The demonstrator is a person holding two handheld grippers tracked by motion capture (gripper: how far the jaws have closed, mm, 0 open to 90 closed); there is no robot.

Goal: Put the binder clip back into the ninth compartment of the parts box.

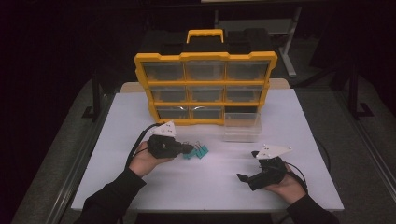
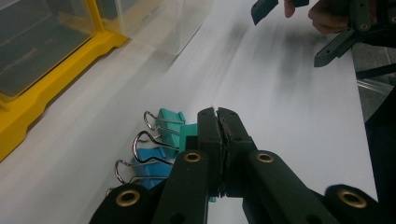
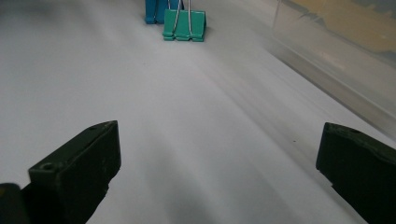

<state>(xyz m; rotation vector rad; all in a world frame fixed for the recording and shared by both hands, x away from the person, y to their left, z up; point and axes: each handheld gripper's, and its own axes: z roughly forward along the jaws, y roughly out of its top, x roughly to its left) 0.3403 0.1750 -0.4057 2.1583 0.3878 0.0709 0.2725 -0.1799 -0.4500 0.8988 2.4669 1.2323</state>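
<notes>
The left hand-held gripper [image 2: 217, 112] is clenched tight with nothing clearly between its jaws, its tip just beside a small cluster of teal and blue binder clips [image 2: 161, 140] with wire handles lying on the white counter [image 1: 210, 177]; the right hand-held gripper [image 1: 246, 179], nearer the person, is released, jaws wide apart. Beyond the clips stands a clear plastic bin [image 1: 241, 126], apparently empty, touching the yellow drawer organizer [image 1: 205, 86], whose clear drawers are too dim to judge.

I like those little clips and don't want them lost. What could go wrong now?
The left gripper is shut beside the teal and blue metal binder clips, perhaps pinching only one edge, so a clip might slip and drop. The clips are bunched together, so moving one could knock its neighbours. The clear plastic drawer sits apart, so a carry is needed.
</notes>
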